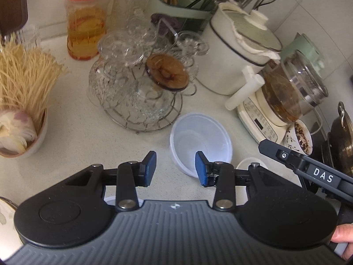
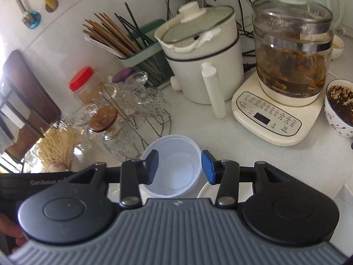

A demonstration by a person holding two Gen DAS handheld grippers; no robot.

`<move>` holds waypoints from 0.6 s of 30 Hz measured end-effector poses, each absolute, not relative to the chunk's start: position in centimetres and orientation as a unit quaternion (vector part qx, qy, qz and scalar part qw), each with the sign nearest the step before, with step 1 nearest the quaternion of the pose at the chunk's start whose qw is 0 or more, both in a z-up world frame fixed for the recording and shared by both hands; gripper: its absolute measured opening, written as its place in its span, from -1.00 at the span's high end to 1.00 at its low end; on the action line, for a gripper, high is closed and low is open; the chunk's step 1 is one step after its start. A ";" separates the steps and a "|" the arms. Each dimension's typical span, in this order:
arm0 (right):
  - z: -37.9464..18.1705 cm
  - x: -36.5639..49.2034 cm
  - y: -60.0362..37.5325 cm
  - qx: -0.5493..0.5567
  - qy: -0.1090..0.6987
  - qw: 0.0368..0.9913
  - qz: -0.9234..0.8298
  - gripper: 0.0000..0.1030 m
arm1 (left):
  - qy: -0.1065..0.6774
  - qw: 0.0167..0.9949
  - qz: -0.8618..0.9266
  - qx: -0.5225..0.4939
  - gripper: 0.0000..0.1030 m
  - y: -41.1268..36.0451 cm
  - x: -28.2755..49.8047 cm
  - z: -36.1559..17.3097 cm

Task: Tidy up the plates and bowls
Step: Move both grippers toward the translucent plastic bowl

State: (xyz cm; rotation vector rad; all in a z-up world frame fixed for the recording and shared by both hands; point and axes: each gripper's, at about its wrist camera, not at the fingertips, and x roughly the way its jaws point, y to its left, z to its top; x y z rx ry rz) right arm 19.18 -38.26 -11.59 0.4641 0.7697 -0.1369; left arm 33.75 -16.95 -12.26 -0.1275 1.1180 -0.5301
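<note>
Cluttered desk (image 1: 72, 154) is seen with the bowl (image 1: 200, 141) ahead-right of the empty, half-open left hand-held gripper (image 1: 175, 169) and framed between the right hand-held gripper (image 2: 179, 169) fingers, likewise half-open, judged nearer.

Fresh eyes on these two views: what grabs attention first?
The translucent plastic bowl sits on the counter dead centre, just ahead of both open grippers. Behind it, a wire rack of upturned glass cups crowds the left. The glass kettle of dark brew on its cream base stands at right, beside a white pot.

Kettle (image 2: 291, 50) — jar (image 1: 87, 19) — noodles (image 1: 24, 75)
</note>
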 end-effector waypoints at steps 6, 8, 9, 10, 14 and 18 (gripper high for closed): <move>-13.6 20.9 -39.1 0.224 0.397 0.888 -0.062 0.12 | 0.550 0.797 -0.241 -0.073 0.14 -17.1 35.3 -14.4; -14.4 21.4 -39.3 0.228 0.405 0.883 -0.062 0.13 | 0.554 0.792 -0.243 -0.081 0.14 -17.2 35.9 -15.1; -14.7 21.7 -39.4 0.227 0.408 0.882 -0.063 0.13 | 0.558 0.790 -0.242 -0.082 0.14 -17.4 36.1 -15.4; -15.1 22.0 -39.4 0.226 0.411 0.881 -0.062 0.13 | 0.562 0.788 -0.241 -0.079 0.14 -17.6 36.4 -15.7; -16.3 22.9 -39.8 0.230 0.422 0.875 -0.060 0.29 | 0.572 0.780 -0.245 -0.071 0.14 -18.6 37.2 -16.7; -17.6 23.8 -40.1 0.230 0.432 0.870 -0.067 0.30 | 0.582 0.772 -0.247 -0.063 0.14 -19.7 37.8 -17.7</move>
